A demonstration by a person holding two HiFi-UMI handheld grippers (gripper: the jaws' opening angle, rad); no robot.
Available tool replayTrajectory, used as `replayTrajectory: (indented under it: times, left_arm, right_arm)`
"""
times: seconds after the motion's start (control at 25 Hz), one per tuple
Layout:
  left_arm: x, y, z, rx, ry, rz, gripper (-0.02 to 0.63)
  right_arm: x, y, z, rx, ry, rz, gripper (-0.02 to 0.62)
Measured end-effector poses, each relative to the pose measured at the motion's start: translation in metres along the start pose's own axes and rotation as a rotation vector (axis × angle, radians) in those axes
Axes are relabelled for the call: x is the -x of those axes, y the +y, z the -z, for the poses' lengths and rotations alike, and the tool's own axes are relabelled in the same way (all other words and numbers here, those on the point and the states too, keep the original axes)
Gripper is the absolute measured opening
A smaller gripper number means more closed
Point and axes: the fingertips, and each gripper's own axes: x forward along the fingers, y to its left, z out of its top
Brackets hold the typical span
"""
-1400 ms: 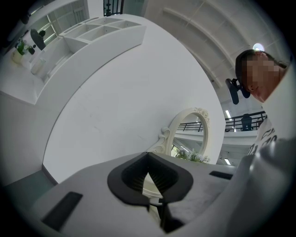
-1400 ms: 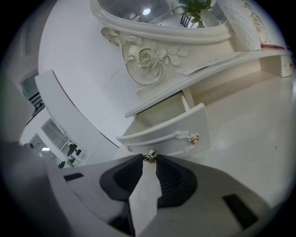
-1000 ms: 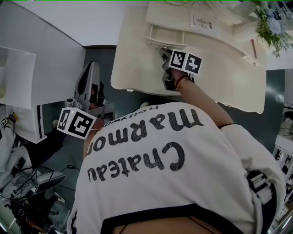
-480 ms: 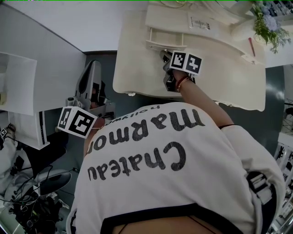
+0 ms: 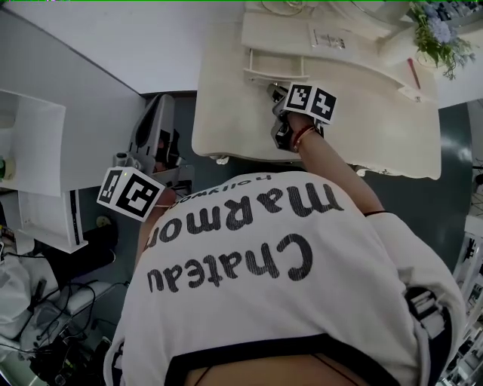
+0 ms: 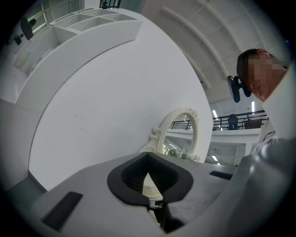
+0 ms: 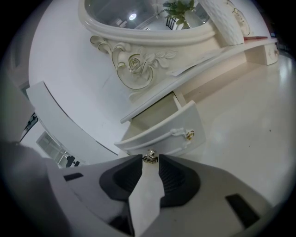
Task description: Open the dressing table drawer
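Observation:
A cream dressing table point(image 5: 377, 128) fills the top of the head view. A small drawer point(image 5: 275, 64) of the unit on top of it stands pulled out. In the right gripper view its curved front point(image 7: 157, 136) carries two gold knobs. The near knob point(image 7: 150, 157) sits between the tips of my right gripper point(image 7: 150, 160), which is shut on it. The other knob point(image 7: 189, 134) is free. My right gripper point(image 5: 273, 90) reaches over the table's front edge. My left gripper point(image 5: 157, 105) hangs left of the table, shut and empty point(image 6: 148, 172), pointing at a white wall.
An oval mirror point(image 7: 152, 14) with a carved rose frame rises behind the drawer. Flowers point(image 5: 434, 30) and a red pen point(image 5: 414, 74) lie at the table's far right. A white shelf unit point(image 5: 30, 143) stands at the left. Cables point(image 5: 45, 332) cover the floor below.
Only the head camera has shifted a little. The right gripper stays on the knob and the drawer stands as far out as before.

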Motion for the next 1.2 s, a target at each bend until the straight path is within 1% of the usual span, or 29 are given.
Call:
replayTrajectory:
  times: [0.28, 0.4, 0.52, 0.64, 0.88, 1.04, 1.12, 1.2]
  left_arm:
    - [-0.013, -0.014, 0.007, 0.006, 0.019, 0.058, 0.021]
    - [-0.019, -0.021, 0.014, 0.013, 0.035, 0.083, 0.021]
    - [-0.024, -0.029, 0.023, 0.023, 0.058, 0.104, 0.021]
    - [-0.028, -0.036, 0.030, 0.034, 0.074, 0.124, 0.021]
    - [-0.036, -0.051, 0.043, 0.046, 0.101, 0.168, 0.021]
    - [-0.041, -0.060, 0.052, 0.041, 0.117, 0.176, 0.021]
    - [-0.044, -0.066, 0.055, 0.032, 0.122, 0.178, 0.021]
    - [-0.045, -0.071, 0.057, 0.028, 0.124, 0.181, 0.021]
  right_arm:
    - [0.020, -0.003, 0.010, -0.009, 0.004, 0.019, 0.106]
    - [0.033, -0.006, 0.008, -0.033, -0.017, 0.029, 0.106]
    - [0.049, -0.006, 0.000, -0.046, -0.066, 0.027, 0.106]
    - [0.066, 0.003, -0.011, -0.042, -0.118, -0.004, 0.103]
    - [0.109, 0.023, -0.047, -0.005, -0.271, -0.058, 0.094]
    - [0.140, 0.047, -0.068, 0.067, -0.362, -0.130, 0.076]
    - [0.155, 0.061, -0.076, 0.154, -0.408, -0.158, 0.068]
    - [0.169, 0.072, -0.082, 0.291, -0.457, -0.145, 0.063]
